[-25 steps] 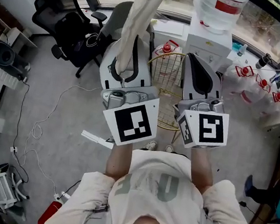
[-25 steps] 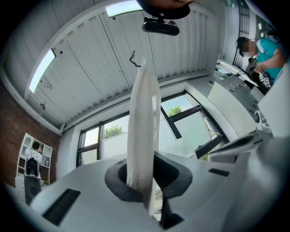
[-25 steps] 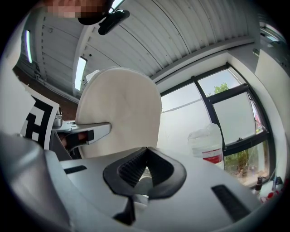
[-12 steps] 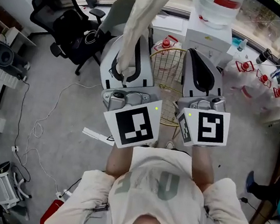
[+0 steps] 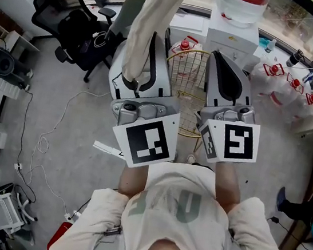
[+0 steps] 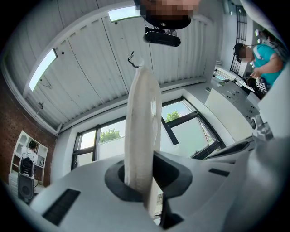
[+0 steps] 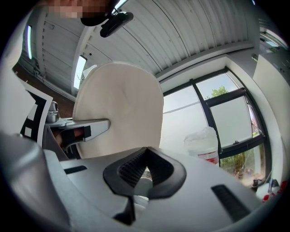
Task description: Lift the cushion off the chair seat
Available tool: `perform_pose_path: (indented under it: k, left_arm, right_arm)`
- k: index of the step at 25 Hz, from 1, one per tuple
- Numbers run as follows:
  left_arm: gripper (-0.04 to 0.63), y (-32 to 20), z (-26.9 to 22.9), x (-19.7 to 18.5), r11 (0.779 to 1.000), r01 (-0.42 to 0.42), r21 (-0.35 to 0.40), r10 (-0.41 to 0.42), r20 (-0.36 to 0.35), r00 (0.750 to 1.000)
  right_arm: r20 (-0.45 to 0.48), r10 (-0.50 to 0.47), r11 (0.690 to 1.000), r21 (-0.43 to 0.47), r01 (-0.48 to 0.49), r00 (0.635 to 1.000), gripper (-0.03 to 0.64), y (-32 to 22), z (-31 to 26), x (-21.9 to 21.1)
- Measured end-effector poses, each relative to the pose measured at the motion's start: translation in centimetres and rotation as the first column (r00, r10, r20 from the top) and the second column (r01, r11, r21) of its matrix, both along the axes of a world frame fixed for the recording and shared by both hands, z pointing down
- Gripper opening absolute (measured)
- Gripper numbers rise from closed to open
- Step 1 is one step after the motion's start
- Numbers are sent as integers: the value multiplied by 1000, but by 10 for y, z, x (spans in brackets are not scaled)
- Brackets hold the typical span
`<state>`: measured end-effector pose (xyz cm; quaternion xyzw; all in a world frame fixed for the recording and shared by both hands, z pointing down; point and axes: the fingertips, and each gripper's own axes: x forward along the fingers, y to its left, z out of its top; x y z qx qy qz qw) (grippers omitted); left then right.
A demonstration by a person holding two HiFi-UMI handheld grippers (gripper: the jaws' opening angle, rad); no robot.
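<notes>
Your left tool (image 6: 140, 181) is pinching the cream cushion (image 6: 142, 122) by its edge. The cushion stands upright in the air, clear of the wire chair (image 5: 187, 77) below it. Your right tool (image 7: 145, 170) is pressed together on nothing, just beside the cushion's flat face. The lift looks as good as done. With only one edge grip on a soft pad, hold the squeeze firm and avoid sudden swings, or it may slip or fold over. Steer it wide of the water bottle (image 5: 240, 0) ahead of you before lowering it.
</notes>
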<state>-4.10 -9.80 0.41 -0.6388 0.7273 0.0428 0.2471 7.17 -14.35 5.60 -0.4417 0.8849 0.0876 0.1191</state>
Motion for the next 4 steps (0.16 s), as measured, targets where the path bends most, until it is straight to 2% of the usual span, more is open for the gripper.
perform_pose_path:
  k: [4]
  left_arm:
    - [44, 1, -3, -2, 1000, -9, 5, 9, -13, 1000]
  right_arm:
    - [10, 3, 1000, 11, -3, 1000, 17, 3, -6, 1]
